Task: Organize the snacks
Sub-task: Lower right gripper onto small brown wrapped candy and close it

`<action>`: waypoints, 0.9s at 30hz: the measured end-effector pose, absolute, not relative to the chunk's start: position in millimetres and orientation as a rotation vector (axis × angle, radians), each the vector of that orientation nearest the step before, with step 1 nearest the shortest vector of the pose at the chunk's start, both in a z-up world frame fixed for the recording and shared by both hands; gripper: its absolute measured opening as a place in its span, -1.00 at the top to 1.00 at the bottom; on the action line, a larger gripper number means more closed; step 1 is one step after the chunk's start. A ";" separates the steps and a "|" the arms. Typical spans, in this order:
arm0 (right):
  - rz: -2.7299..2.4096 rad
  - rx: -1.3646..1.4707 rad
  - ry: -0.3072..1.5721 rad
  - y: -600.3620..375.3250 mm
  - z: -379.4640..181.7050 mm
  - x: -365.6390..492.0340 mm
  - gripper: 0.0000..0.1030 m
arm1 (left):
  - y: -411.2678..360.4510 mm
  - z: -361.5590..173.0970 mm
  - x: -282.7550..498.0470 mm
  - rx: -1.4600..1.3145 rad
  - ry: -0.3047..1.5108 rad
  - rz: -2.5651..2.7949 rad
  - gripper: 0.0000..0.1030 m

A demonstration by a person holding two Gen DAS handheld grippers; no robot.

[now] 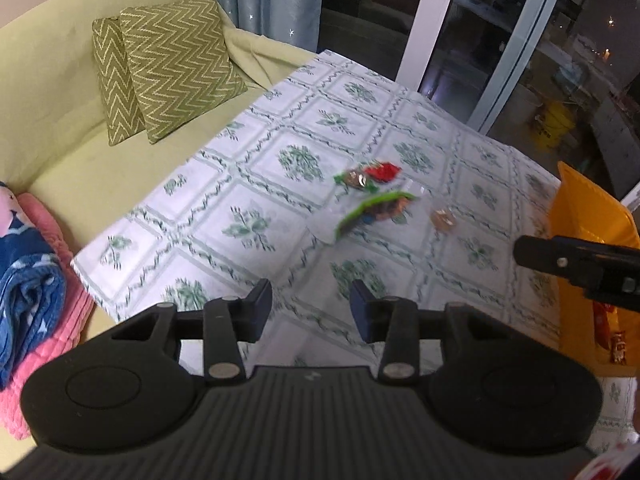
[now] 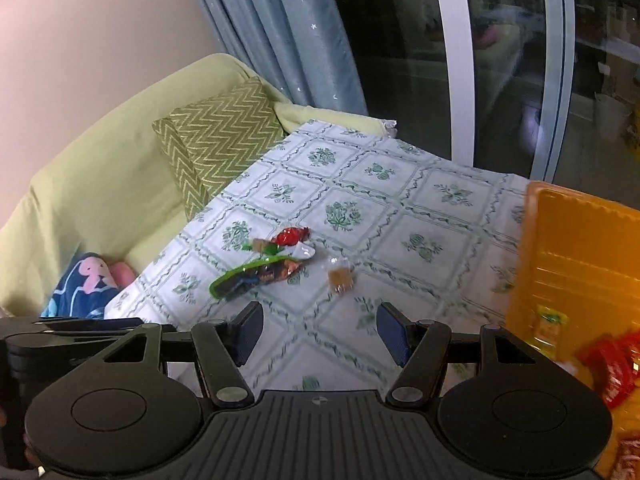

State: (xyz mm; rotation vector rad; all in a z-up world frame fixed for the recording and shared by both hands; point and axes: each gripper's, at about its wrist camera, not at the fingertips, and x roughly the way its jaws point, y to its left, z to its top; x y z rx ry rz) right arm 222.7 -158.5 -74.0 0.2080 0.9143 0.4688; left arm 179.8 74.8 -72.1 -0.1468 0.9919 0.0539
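On tabletop (image 2: 400, 216) mid-cloth, loose snack packets (image 2: 260, 268) lay clustered, orange bin (image 2: 576, 248) at right. Left tongs (image 1: 311, 307) and right tongs (image 2: 320, 332) stood apart, empty. Wrappers likely light, crinkly, slippery; pinch flat sealed edge.

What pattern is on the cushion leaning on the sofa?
A cream zigzag on olive green cushion, clearest in the left wrist view.

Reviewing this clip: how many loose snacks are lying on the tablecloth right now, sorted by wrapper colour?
Red wrapper: 1, the red candy
Green-edged wrappers: 2, the small green packet beside it and the long green packet
Clear wrapper with brown contents: 1, the clear packet
Total: 4 loose on the tablecloth
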 end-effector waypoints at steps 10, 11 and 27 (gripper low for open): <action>0.413 0.201 0.945 -132.8 -107.5 260.5 -0.03 | 94.2 -82.2 209.3 -0.140 0.992 0.017 0.24; 0.408 0.200 0.947 -131.8 -109.5 262.6 -0.03 | 95.4 -83.5 211.3 -0.137 0.993 0.012 0.24; 0.363 0.133 0.955 -113.8 -130.3 282.5 0.16 | 106.4 -92.1 237.4 -0.125 1.013 -0.046 0.24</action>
